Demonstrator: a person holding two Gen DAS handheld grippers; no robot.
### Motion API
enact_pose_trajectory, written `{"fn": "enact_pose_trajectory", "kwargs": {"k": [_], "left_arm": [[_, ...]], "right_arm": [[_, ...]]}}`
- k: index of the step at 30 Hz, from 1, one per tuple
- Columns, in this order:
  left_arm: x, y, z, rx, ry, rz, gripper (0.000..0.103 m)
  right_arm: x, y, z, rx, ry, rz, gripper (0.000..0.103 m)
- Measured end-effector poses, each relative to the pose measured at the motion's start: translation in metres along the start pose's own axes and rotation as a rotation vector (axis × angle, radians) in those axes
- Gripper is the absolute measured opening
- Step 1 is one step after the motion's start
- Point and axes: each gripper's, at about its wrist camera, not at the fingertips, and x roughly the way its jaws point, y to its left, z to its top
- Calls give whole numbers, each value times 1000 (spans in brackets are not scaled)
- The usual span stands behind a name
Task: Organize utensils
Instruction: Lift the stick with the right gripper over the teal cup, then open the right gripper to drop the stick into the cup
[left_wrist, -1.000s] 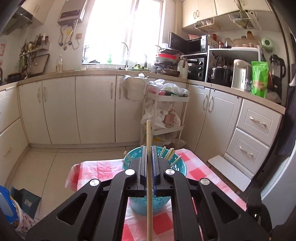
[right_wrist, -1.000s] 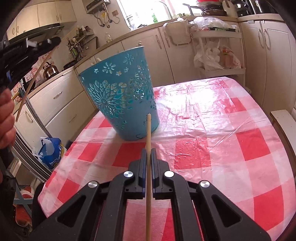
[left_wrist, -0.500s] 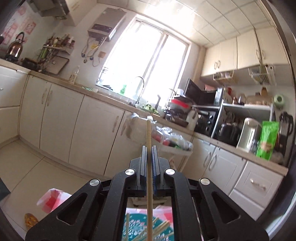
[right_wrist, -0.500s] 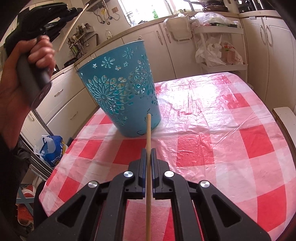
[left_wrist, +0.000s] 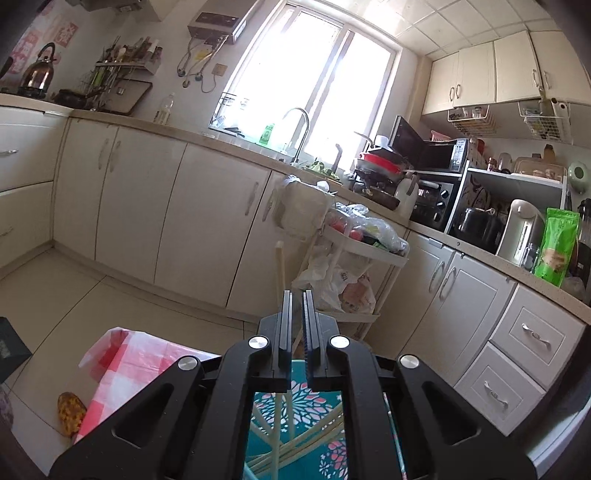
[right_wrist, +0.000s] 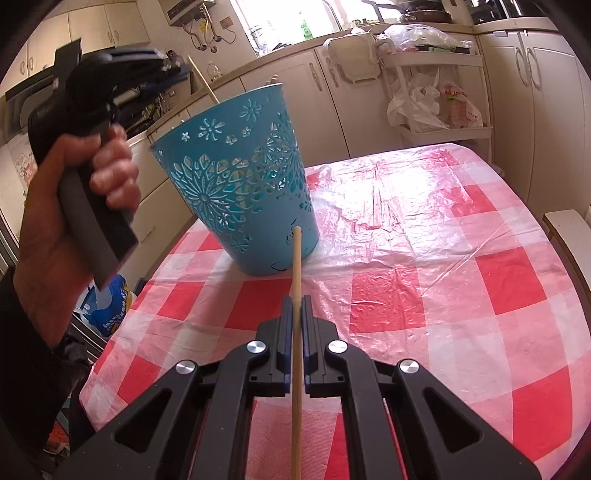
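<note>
A teal cut-out basket (right_wrist: 240, 192) stands on the red-checked tablecloth (right_wrist: 443, 258). My right gripper (right_wrist: 295, 306) hovers low in front of it, shut on a wooden chopstick (right_wrist: 296, 258) that points at the basket's base. A hand holds my left gripper (right_wrist: 177, 68) just above the basket's rim. In the left wrist view the left gripper (left_wrist: 297, 295) has its jaws nearly together with an empty slit between them. A pale chopstick (left_wrist: 280, 266) stands just left of the jaws and runs down into the basket (left_wrist: 295, 402), among several others.
A white trolley (right_wrist: 432, 92) loaded with plastic bags stands past the table's far edge against cream cabinets (left_wrist: 207, 221). A white seat edge (right_wrist: 569, 229) juts in at the right. A blue bag (right_wrist: 107, 306) lies on the floor to the left.
The left gripper has moved over the basket and rolled. The chopstick that was between its jaws now stands free in the basket. The right gripper and its chopstick have stayed still.
</note>
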Motion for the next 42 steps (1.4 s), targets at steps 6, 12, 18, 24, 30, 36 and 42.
{"fn": "enact_pose_trajectory", "kwargs": {"k": [6,12,18,24,30,36,42], "left_arm": [[-19,-12,-16,126,53,20,11],[-65,-8,-30,142,8,73,42],[-100,-4,-38,48,-23,85,42],[-114,-16,-31,30,-54,74,42],[-123,-23,-20,50,-86,83,43],[-121,-24,-17,59,-84,95,43],[-120,-28,-17,74,-92,103,43]], "right_arm": [[-16,-7,1,40,-82,30,6],[-52,-2,15,74,-277,98,6],[-78,27,58,53,-543,197,6],[-83,45,101,78,-761,257,6],[-74,55,126,67,-840,286,6],[-55,58,133,33,-845,295,6],[-32,56,133,0,-823,285,6]]}}
